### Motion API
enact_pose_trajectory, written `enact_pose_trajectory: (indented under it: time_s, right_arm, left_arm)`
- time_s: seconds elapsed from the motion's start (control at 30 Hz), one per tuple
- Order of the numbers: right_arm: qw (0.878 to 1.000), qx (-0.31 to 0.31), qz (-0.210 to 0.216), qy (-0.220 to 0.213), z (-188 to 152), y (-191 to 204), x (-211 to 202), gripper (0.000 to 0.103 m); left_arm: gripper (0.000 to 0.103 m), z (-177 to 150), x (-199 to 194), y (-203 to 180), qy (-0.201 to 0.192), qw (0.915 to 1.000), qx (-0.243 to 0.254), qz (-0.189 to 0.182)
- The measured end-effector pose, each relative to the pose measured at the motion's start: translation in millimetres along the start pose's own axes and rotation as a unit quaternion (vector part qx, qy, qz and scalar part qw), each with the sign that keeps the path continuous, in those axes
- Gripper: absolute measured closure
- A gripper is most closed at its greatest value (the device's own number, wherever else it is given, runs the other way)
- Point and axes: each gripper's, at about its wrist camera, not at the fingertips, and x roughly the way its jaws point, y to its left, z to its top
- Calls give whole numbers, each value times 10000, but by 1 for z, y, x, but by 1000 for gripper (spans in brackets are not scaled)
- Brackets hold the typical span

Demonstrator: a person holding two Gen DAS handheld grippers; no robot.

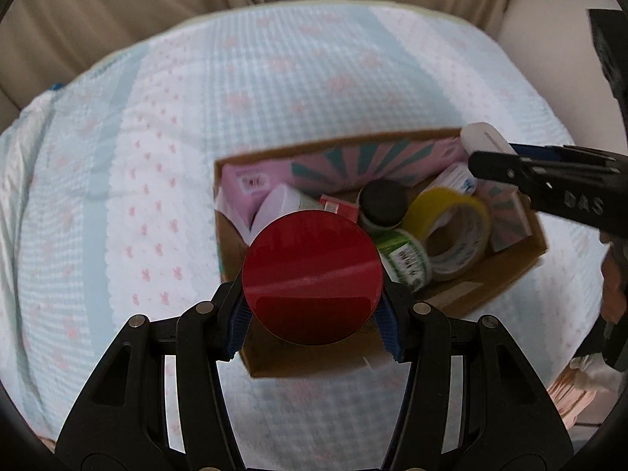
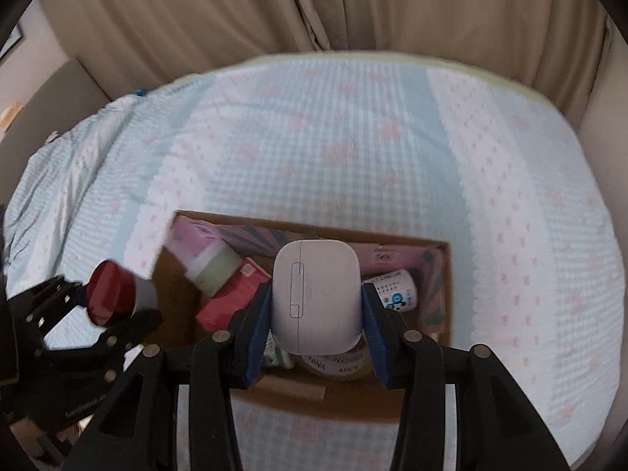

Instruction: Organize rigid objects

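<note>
An open cardboard box lies on a bed with a pale blue and pink patterned cover. My left gripper is shut on a round container with a red lid, held above the box's near left corner. My right gripper is shut on a white rounded case, held over the box's right half. Inside the box lie a yellow tape roll, a black-capped jar, a green-labelled item and pink packets.
Beige curtains hang behind the bed. A small red carton and a white printed bottle also lie in the box. A dark object stands at the right edge of the left wrist view.
</note>
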Motion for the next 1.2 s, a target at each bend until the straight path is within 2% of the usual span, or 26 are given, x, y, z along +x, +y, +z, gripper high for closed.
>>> enact_pose_trajectory:
  time_s: [0.13,0.4,0.43,0.47,0.5,0.53,0.6,0.83,1.2]
  right_arm:
    - [9995,182,18,255,4,-11,40,62]
    - [9971,469,228,553,9,-19,59,62]
    - [9965,535,263,587,9,-20,61,62]
    - [9955,635,311,627,9,-22,63,61]
    - [9948,723,357,629,8,-24,63,49]
    - [9939,880,366,561,8,-27,60,27]
    - [9929,1069,344,390,6,-32,51,7]
    - [9897,1391,-73,341,-11,-41,24,6]
    - [9888,1483,-41,172,-21,-45,-15,6]
  left_arm:
    - [53,-3,26,4,229,9997,-44,-39]
    - [52,0,40,-5,460,9988,112,-92]
    - [35,1,40,-6,475,9987,106,-152]
    - [0,1,39,-7,456,9986,113,-226]
    - [1,1,36,-9,368,9989,134,-238]
    - [0,1,33,-10,275,9992,148,-264]
    - [0,0,30,-12,227,9991,186,-305]
    - [0,-8,18,-11,97,9993,108,-341]
    - [0,-8,-32,-25,-213,9996,151,-144]
